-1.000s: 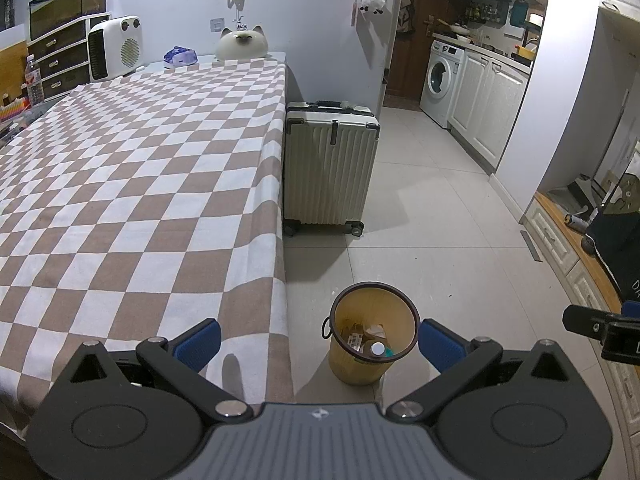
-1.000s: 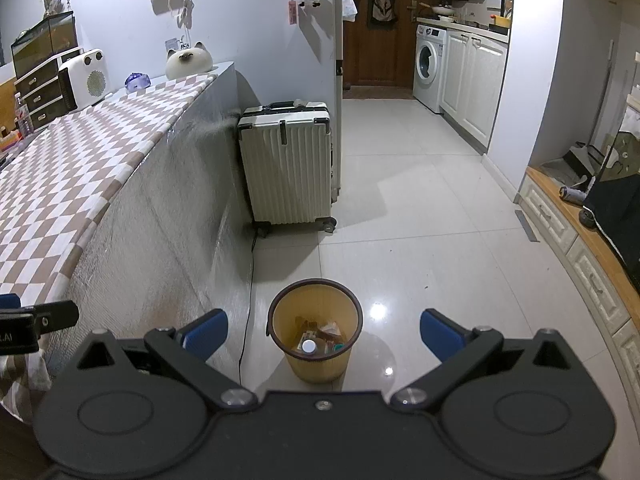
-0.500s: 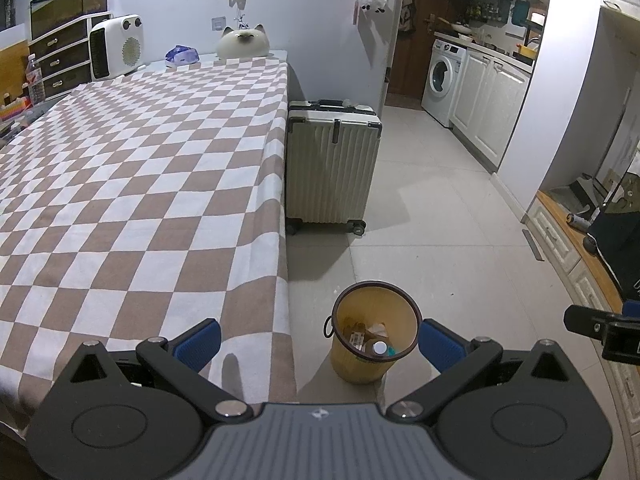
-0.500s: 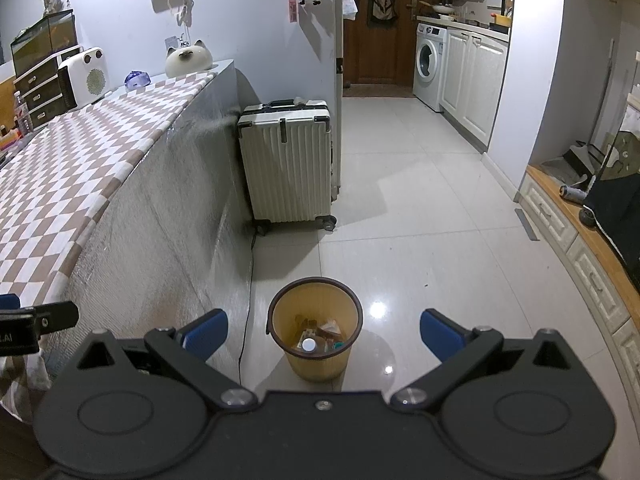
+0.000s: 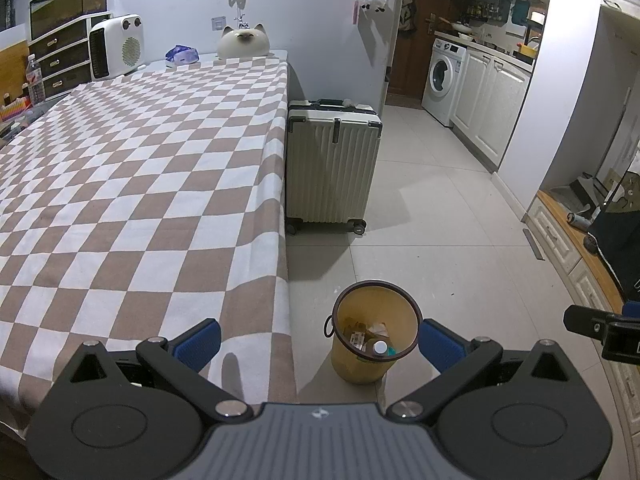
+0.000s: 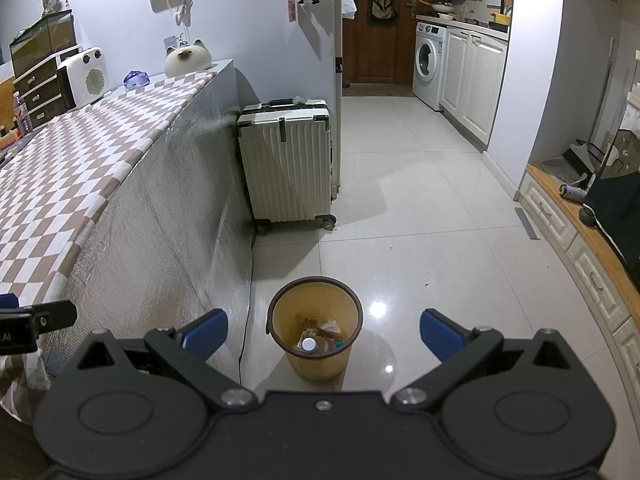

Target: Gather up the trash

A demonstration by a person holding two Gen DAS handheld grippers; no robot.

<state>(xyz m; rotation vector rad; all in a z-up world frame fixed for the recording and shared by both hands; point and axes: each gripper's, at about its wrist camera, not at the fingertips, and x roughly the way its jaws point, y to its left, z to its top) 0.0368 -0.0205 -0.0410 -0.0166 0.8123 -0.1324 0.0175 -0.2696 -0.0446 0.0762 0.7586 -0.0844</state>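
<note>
Two grippers, both spread wide and empty, frame my view. Left of my left gripper [image 5: 318, 340] lies the checkered tablecloth [image 5: 132, 184], bare of litter as far as I see; just ahead, between its fingers, stands the yellow bin [image 5: 374, 364] on the floor, holding a bottle and wrappers [image 5: 370, 338]. My right gripper [image 6: 322, 330] brackets the same bin, the suitcase [image 6: 288, 168] well beyond. Collection looks finished; to do it well, I would scan table and floor before withdrawing.

Left gripper [image 5: 318, 340], right gripper [image 6: 324, 330]: jaws wide apart, empty.
</note>
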